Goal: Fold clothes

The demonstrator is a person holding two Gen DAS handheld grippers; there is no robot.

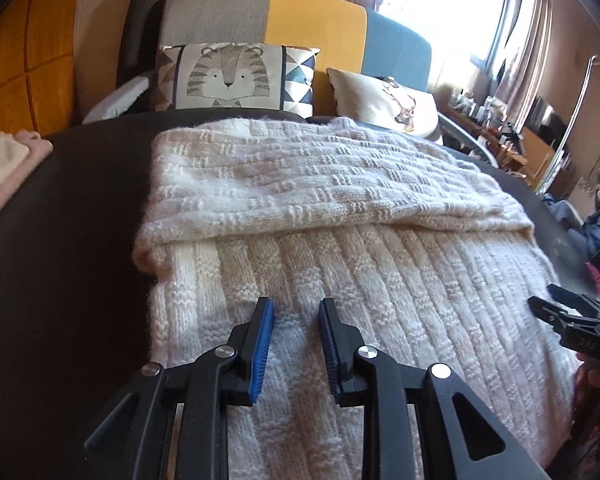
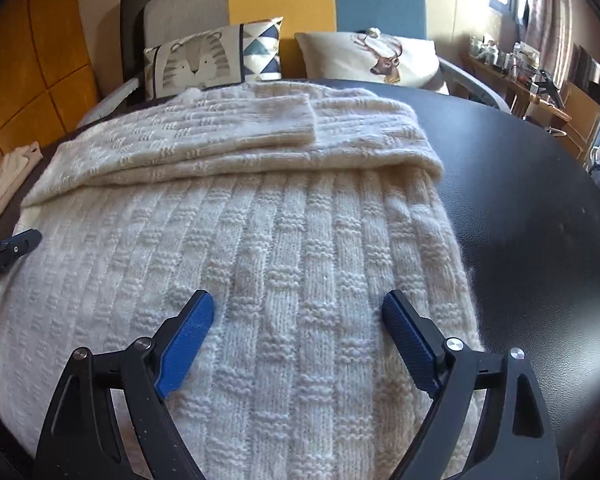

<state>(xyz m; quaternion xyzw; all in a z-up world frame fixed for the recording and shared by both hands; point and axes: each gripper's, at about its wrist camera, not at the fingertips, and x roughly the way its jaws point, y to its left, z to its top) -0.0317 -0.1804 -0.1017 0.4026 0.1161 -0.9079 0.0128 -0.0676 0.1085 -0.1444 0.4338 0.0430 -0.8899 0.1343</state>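
A cream knitted sweater [image 1: 340, 280] [image 2: 284, 240] lies flat on a black table [image 1: 72, 240] [image 2: 540, 220]. Its sleeves are folded across the far part of the body. My left gripper [image 1: 296, 308] hovers over the sweater's near left part, open with a narrow gap and nothing between its blue pads. My right gripper [image 2: 298, 304] stands wide open over the near right part, also holding nothing. In the left wrist view the right gripper [image 1: 560, 312] shows at the right edge. The left gripper's tip [image 2: 16, 244] shows at the left edge of the right wrist view.
A folded pink-and-cream garment [image 1: 0, 172] [image 2: 4, 184] lies at the table's left. Behind the table stands a grey, yellow and blue sofa [image 1: 312, 16] with a tiger cushion [image 1: 228, 76] and a deer cushion [image 2: 376, 58]. A cluttered shelf [image 2: 516, 64] is at far right.
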